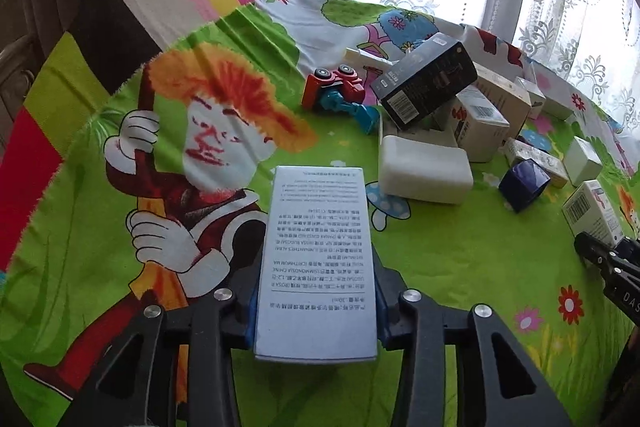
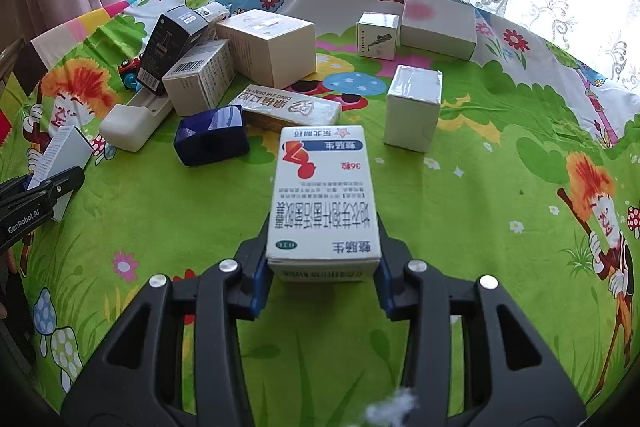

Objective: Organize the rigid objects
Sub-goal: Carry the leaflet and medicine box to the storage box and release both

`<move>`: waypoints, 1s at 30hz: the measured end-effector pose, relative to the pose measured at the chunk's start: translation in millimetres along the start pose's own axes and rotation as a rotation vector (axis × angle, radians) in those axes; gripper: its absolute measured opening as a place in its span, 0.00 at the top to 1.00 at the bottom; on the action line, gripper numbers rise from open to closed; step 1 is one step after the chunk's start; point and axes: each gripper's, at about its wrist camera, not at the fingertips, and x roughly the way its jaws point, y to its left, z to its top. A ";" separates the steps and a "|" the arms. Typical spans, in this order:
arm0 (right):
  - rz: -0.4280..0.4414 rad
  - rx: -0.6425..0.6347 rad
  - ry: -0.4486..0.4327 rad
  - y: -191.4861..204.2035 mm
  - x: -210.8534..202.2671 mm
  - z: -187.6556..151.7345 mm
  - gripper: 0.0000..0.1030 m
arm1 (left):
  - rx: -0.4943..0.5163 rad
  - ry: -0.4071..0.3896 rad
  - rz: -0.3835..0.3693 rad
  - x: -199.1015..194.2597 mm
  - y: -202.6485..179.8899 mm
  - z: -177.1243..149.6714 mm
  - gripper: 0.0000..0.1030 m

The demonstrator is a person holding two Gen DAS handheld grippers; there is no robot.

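Currently: left claw (image 1: 316, 311) clenched on grey box (image 1: 318, 259), right claw (image 2: 324, 275) clenched on white box (image 2: 324, 199); both boxes' long axes point straight ahead

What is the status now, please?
Left gripper shut on grey box. Right gripper shut on medicine box. Box pile ahead; green cloth near grippers bare.

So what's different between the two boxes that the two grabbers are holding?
The pale blue box in the left gripper is tall and slim, and its visible face carries only small dark print. The white medicine box in the right gripper is broader and carries red and blue graphics with big lettering. Both are rigid cartons, clamped by their sides near the bottom, over the green cartoon cloth.
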 end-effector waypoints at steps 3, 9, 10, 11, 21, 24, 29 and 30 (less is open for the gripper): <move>-0.004 -0.020 -0.001 4.9 -4.3 -5.2 0.57 | -0.037 -0.001 -0.015 -15.9 5.6 -16.5 0.59; 0.074 -0.069 0.017 46.2 -40.2 -46.6 0.57 | -0.039 -0.038 0.000 -64.1 12.7 -66.2 0.59; 0.086 -0.089 0.017 55.9 -45.8 -54.6 0.57 | -0.040 -0.045 0.010 -70.6 13.9 -72.3 0.59; 0.095 -0.115 0.014 65.6 -50.7 -61.7 0.57 | -0.039 -0.054 0.024 -76.2 14.8 -77.0 0.59; 0.196 -0.192 -0.261 106.7 -131.6 -82.8 0.57 | -0.124 -0.357 0.106 -161.0 30.2 -72.5 0.59; 0.167 -0.197 -0.392 105.0 -165.4 -83.9 0.57 | -0.112 -0.459 0.104 -190.1 24.7 -70.0 0.59; 0.092 -0.178 -0.530 91.7 -211.0 -90.5 0.57 | -0.042 -0.551 0.068 -223.1 0.9 -70.4 0.59; 0.075 -0.173 -0.552 87.1 -219.4 -93.5 0.57 | -0.024 -0.562 0.057 -227.8 -5.3 -71.8 0.59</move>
